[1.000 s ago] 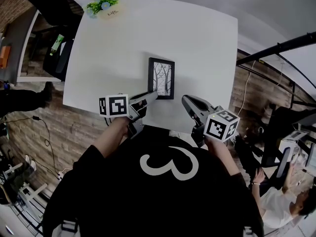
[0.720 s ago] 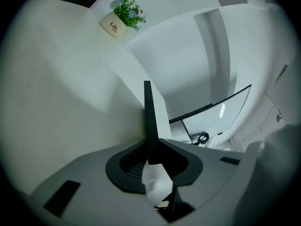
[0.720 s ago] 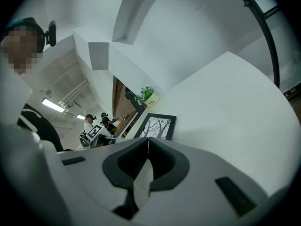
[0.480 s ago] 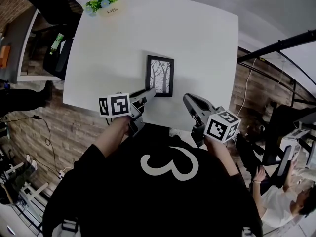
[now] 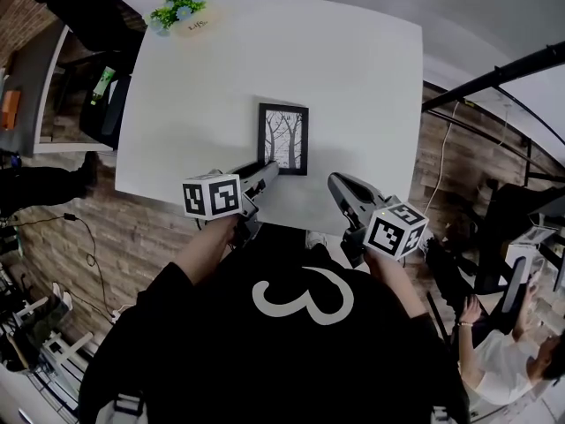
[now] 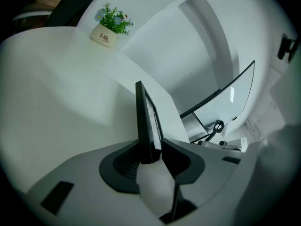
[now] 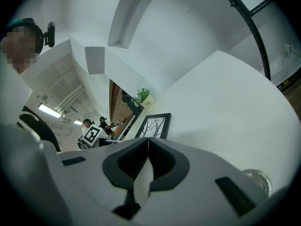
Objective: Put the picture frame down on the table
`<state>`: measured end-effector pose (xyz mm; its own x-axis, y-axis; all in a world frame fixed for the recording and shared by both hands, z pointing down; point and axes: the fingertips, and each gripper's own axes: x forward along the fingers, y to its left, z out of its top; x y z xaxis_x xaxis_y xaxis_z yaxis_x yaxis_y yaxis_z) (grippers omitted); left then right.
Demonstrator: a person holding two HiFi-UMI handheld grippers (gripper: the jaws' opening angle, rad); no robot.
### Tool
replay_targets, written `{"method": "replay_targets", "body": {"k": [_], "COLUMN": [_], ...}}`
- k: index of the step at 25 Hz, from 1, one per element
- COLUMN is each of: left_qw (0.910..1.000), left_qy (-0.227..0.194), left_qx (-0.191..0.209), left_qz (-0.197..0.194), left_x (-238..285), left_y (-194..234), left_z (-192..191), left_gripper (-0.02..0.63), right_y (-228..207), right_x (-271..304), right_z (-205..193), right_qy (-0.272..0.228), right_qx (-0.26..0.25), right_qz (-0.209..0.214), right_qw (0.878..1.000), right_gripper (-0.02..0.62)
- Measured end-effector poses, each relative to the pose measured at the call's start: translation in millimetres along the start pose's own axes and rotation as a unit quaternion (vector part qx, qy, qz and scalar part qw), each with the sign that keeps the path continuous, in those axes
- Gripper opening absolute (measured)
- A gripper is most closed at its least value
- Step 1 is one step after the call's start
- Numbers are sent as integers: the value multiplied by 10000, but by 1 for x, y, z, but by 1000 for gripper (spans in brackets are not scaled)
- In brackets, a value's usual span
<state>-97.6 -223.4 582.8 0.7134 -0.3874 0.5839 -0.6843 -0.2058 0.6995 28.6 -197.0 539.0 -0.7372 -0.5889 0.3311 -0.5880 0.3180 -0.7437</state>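
A black picture frame (image 5: pixel 283 139) with a bare-tree print lies on the white table (image 5: pixel 353 69), near the front edge. My left gripper (image 5: pixel 267 170) is at the frame's near left corner. In the left gripper view the frame (image 6: pixel 146 117) shows edge-on between the jaws of the left gripper (image 6: pixel 150 147). Those jaws have just been opening and stand apart, with the frame's edge still between them. My right gripper (image 5: pixel 335 182) hovers over the table's front edge, to the right of the frame. It is the right gripper (image 7: pixel 148 142) whose jaws are shut on nothing, with the frame (image 7: pixel 153 125) beyond them.
A small potted plant (image 5: pixel 187 11) stands at the table's far left corner. Brick-patterned floor runs along the table's left and front sides. A black stand bar (image 5: pixel 494 82) crosses at the right, and a seated person (image 5: pixel 503 360) is at the lower right.
The frame has shifted a little to the left and lies squarer on the table. The left gripper has rolled, and its marker cube now sits closer to the frame. The right gripper stayed put.
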Motion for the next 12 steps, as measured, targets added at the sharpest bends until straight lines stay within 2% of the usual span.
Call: {"method": "replay_targets", "body": {"k": [6, 12], "left_qw": [9995, 9987], "left_qy": [120, 242], "left_qx": [133, 274], "left_qz": [277, 349], "left_x": [4, 6], "left_y": [7, 5], "left_z": [-7, -15], "left_gripper": [167, 193], "right_y": [-4, 0], "right_x": [4, 5], "right_z": [-7, -8], "right_qy": [66, 81], "right_qx": [98, 129], "right_qz": [57, 143], "right_qw": [9999, 9998], "right_gripper": [23, 23]}}
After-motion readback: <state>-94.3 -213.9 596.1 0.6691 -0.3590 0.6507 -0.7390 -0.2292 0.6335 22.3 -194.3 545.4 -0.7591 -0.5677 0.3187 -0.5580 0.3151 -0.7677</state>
